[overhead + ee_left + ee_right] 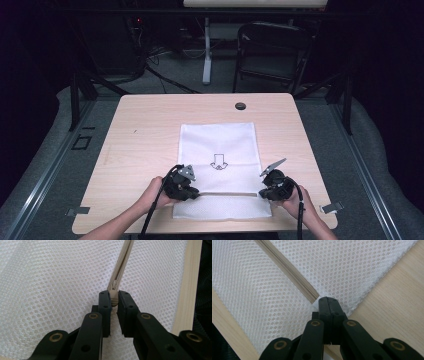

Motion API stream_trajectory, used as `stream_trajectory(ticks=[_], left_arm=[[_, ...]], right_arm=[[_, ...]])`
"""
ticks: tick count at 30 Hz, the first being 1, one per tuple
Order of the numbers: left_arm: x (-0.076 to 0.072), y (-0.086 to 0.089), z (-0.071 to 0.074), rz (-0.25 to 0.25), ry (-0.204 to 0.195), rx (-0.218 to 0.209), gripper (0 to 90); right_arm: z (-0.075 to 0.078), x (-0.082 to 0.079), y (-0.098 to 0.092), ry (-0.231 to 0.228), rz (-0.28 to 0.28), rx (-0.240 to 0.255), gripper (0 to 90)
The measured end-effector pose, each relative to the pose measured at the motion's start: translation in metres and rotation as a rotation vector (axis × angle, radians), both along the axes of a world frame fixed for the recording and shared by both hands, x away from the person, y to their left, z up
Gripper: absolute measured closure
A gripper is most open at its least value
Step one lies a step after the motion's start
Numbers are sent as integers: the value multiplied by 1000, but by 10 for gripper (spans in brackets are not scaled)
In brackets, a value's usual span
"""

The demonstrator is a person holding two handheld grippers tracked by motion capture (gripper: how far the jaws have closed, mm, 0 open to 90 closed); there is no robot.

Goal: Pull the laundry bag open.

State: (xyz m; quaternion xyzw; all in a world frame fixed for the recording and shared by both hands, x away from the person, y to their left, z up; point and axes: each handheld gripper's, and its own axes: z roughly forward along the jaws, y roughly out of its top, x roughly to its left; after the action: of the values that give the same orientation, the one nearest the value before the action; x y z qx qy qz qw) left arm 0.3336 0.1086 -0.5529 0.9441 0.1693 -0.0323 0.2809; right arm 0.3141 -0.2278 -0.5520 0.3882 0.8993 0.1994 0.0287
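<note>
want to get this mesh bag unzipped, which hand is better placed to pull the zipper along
Left. The left gripper already pinches the zipper pull; the right gripper clamps the mesh bag at the zipper's far end, anchoring it.

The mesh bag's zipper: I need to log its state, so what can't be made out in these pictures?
- High view: the zipper is too small to tell open from shut, and the left gripper hides its slider.
- Left gripper view: the pull tab is partly hidden between the jaws.
- Right gripper view: the right gripper covers the zipper's end, so what the shut jaws pinch is hidden.
</note>
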Motion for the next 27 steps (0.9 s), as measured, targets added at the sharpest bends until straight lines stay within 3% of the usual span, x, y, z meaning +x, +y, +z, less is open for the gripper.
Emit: stream_trajectory(ticks=[2, 6, 10, 12, 13, 14, 21, 27], left_arm=[[0, 0, 1, -1, -2, -3, 815], [1, 4, 1, 5, 6, -3, 815], [1, 6, 0, 1, 7, -2, 815], [1, 7, 1, -1, 8, -6, 815], [0, 7, 1, 0, 5, -2, 815], [0, 7, 2, -1, -7, 11, 815], [1, 23, 2, 34, 2, 1, 815], [0, 25, 3, 35, 2, -4, 815]], right_arm=[[-2, -1, 1, -10, -18, 22, 900], [0, -1, 2, -12, 5, -17, 900], [-1, -1, 0, -6, -8, 12, 900], [0, -1, 0, -5, -5, -1, 900], [-1, -2, 1, -1, -14, 24, 900], [-1, -1, 0, -3, -10, 12, 900], [-1, -1, 0, -4, -10, 11, 900], [0, 0, 1, 4, -3, 0, 900]])
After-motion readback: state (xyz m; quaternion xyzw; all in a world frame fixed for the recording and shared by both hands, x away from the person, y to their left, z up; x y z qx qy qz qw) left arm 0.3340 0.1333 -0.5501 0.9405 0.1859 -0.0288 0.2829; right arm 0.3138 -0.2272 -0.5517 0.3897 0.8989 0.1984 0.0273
